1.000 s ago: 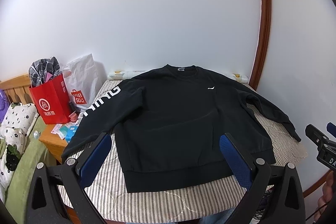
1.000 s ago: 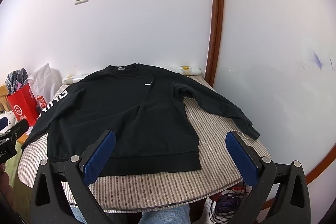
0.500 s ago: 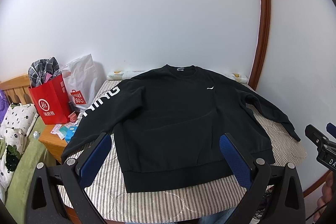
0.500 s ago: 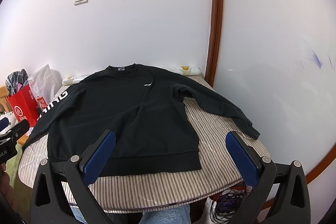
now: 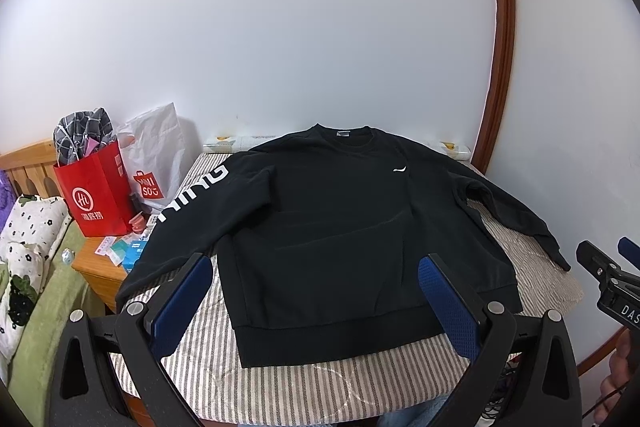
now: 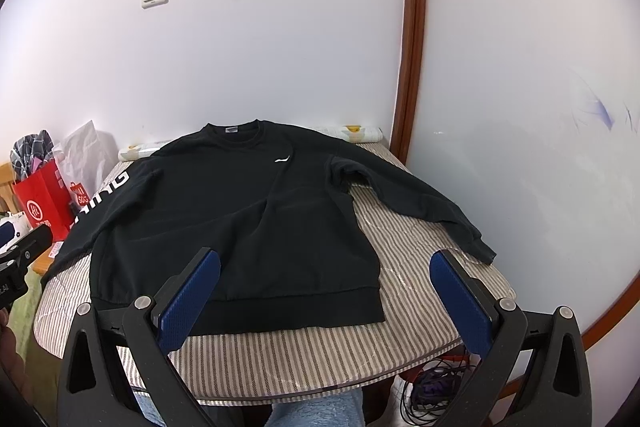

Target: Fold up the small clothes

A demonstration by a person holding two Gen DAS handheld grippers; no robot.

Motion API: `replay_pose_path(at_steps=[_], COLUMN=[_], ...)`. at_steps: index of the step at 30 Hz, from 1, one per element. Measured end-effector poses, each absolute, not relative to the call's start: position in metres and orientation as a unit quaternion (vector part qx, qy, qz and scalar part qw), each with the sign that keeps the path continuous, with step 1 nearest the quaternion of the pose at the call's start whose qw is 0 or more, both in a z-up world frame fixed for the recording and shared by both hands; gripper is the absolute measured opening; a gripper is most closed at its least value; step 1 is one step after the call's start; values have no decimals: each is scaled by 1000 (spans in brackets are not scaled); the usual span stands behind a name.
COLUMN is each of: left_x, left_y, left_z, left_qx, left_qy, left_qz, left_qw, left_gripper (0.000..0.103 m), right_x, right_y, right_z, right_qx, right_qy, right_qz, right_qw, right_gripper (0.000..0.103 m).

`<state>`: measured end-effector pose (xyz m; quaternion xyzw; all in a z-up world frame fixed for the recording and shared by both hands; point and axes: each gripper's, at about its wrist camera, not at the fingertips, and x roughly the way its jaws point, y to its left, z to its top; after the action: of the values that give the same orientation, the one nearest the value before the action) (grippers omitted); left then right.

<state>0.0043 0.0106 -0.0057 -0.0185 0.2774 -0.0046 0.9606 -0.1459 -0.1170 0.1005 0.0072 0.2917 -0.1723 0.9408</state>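
Observation:
A black sweatshirt (image 5: pixel 328 227) lies flat, front up, on a striped table cover (image 5: pixel 320 387), collar toward the wall and both sleeves spread out. White letters run down its left sleeve (image 5: pixel 192 191). It also shows in the right wrist view (image 6: pixel 240 227). My left gripper (image 5: pixel 316 303) is open and empty, held above the hem near the table's front edge. My right gripper (image 6: pixel 326 301) is open and empty, above the hem's right corner. Each gripper's tip shows at the edge of the other's view.
A red paper bag (image 5: pixel 96 195) and a white plastic bag (image 5: pixel 156 163) stand on a wooden nightstand (image 5: pixel 100 267) left of the table. A bed with green and floral bedding (image 5: pixel 24 267) lies further left. White walls close the back and right; cables (image 6: pixel 436 383) lie on the floor.

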Motion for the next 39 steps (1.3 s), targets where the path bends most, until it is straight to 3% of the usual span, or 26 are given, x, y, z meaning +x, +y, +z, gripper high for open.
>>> replay_pose_path(at_steps=[16,30,39], left_x=[36,107,129], left_y=[25,111,193], left_z=[-14,-106,-167], left_qx=[-52,-197,-321], left_qy=[289,372,385], left_qz=[-25,1,56], left_qw=[956,907,863], left_gripper=[103,103,88], right_x=[-113,-33,18], right_y=[-107,-126,-111], right_z=[94,22,-24], right_qx=[-8,13,7], right_qy=[307,370,421], right_qz=[-158,-129,-90], right_qw=[938,920,902], right_gripper=[103,103,103])
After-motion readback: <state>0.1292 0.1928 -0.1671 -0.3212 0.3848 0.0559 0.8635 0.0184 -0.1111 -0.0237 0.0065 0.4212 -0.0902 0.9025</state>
